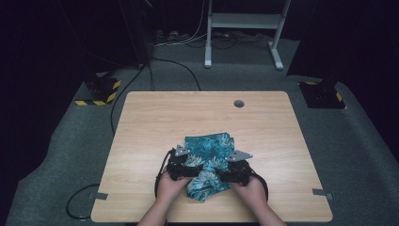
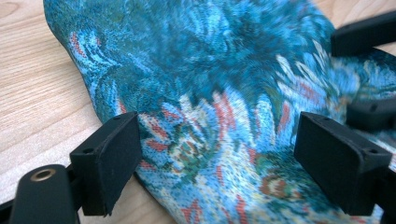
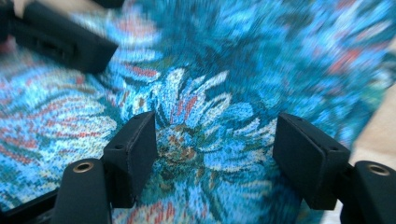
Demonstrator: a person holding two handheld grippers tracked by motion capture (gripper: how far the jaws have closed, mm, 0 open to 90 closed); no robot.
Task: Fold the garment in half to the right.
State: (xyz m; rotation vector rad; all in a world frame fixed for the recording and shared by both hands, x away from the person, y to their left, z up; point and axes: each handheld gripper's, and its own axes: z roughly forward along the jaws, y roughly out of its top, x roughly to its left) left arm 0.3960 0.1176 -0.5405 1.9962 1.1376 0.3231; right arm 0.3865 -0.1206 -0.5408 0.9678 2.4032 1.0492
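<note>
While the teal floral cloth (image 1: 207, 160) lies bunched at the table's (image 1: 141, 122) near edge, we hold both grippers, left (image 2: 212, 154) and right (image 3: 215, 149), open-jawed over its folds.
</note>
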